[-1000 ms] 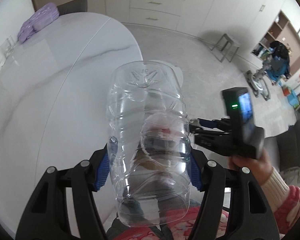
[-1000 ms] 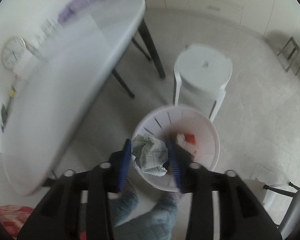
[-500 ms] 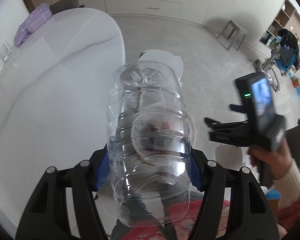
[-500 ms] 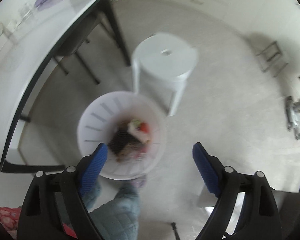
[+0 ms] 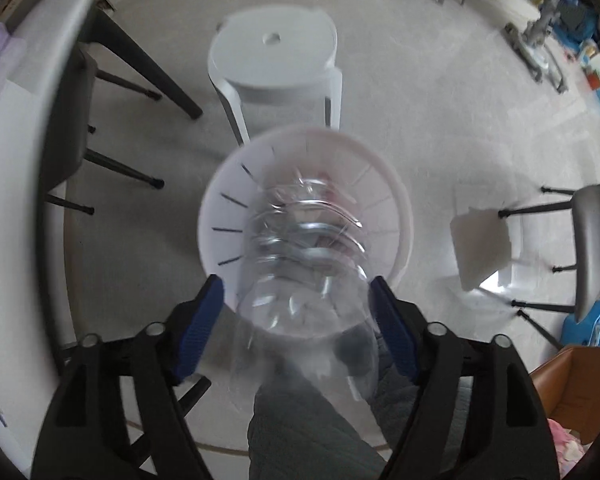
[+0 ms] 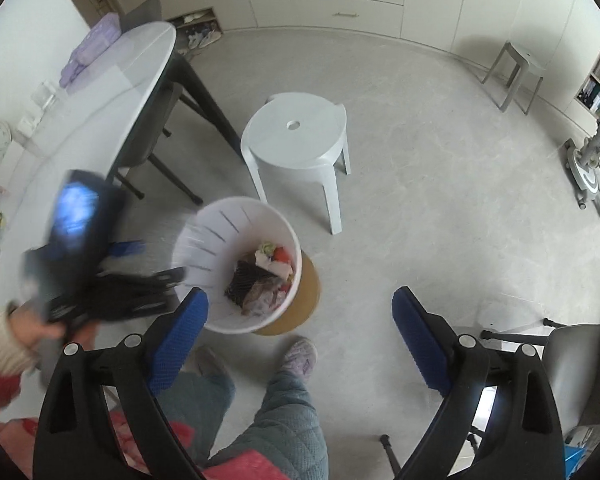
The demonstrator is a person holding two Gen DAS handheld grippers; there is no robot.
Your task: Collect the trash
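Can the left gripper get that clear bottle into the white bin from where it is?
Probably yes. The left gripper holds the clear bottle right over the open white bin, with nothing between them. The right gripper is open and off to the side.

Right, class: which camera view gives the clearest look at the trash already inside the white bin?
The right wrist view: the white bin sits unobstructed, its trash plainly visible. In the left wrist view the clear bottle between the left tool's fingers covers the bin's inside.
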